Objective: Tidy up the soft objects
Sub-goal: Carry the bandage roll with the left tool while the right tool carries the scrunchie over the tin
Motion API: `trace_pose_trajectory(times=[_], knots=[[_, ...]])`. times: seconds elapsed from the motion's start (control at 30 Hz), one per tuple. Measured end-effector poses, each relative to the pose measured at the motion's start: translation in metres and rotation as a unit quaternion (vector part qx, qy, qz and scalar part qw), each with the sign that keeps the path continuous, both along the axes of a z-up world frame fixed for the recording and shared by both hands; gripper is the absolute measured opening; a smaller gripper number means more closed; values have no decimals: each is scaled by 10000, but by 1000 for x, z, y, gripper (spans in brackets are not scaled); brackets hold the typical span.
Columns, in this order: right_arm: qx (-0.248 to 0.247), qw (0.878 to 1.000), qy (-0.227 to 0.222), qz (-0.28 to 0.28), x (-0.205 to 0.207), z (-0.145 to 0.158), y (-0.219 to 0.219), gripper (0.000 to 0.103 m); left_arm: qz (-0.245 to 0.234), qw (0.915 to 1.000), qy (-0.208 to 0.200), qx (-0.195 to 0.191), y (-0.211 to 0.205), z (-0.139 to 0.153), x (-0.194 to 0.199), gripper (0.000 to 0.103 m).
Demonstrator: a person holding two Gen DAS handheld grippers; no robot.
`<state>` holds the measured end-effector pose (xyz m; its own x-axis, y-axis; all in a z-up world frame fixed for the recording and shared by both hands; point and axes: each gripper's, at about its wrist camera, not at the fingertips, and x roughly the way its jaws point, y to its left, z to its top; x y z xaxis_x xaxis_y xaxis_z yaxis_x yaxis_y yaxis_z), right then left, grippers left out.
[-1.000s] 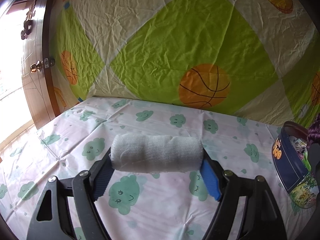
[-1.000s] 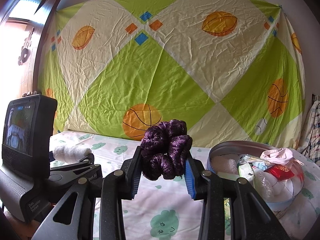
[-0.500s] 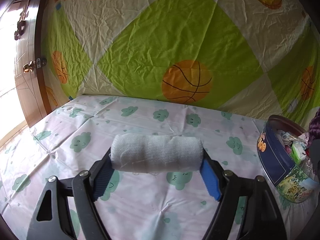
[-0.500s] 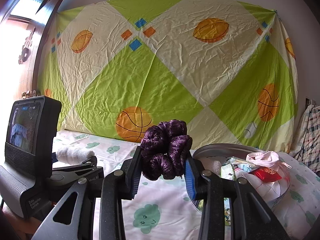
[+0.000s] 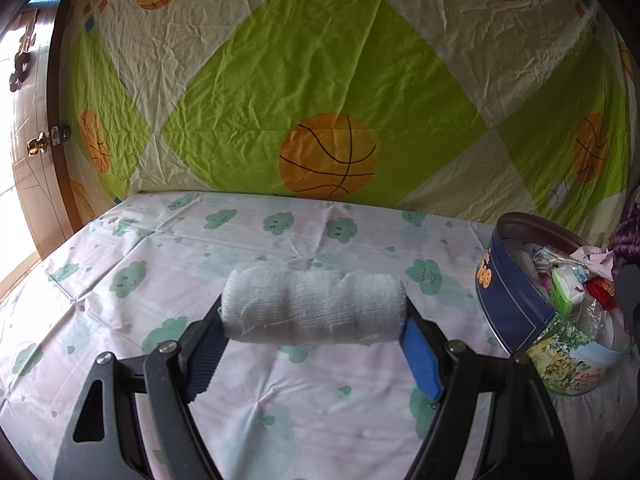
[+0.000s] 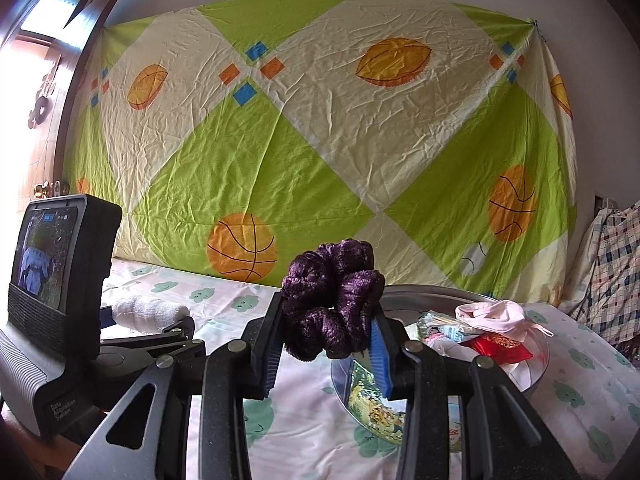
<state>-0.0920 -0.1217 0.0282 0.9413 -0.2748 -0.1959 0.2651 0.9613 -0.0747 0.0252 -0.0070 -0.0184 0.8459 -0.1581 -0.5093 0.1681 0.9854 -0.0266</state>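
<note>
Above the cloud-print bed, the left claw (image 5: 314,334) grips a white rolled cloth (image 5: 312,306) and the right claw (image 6: 326,346) a purple scrunchie (image 6: 331,300), each best lowered fully into the tin (image 5: 516,312) before release.

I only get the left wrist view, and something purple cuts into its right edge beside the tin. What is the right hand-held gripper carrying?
Observer: The right hand-held gripper is shut on a purple scrunchie.
Operator: Is the tin too full for my white roll?
Observer: It looks well filled. The right wrist view shows a pink cloth lying on top of the pile.
Operator: Anything beyond the tin?
Observer: A checked fabric hangs at the far right.
</note>
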Motion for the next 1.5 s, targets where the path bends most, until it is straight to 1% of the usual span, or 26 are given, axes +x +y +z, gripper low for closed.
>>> trace_pose_trajectory(times=[0.67, 0.93, 1.27, 1.5], knots=[[-165, 9984, -77, -534, -31, 3, -59, 40, -523, 9986, 3, 105, -63, 5, -24, 79], [-304, 9968, -131, -728, -38, 4, -81, 40, -708, 9974, -55, 140, -88, 12, -33, 79], [-341, 9950, -141, -925, -41, 4, -104, 40, -1008, 9948, -130, 96, -119, 23, -42, 79], [-273, 9929, -154, -1145, -44, 5, -127, 40, -1189, 9927, -166, 107, -140, 29, -46, 79]])
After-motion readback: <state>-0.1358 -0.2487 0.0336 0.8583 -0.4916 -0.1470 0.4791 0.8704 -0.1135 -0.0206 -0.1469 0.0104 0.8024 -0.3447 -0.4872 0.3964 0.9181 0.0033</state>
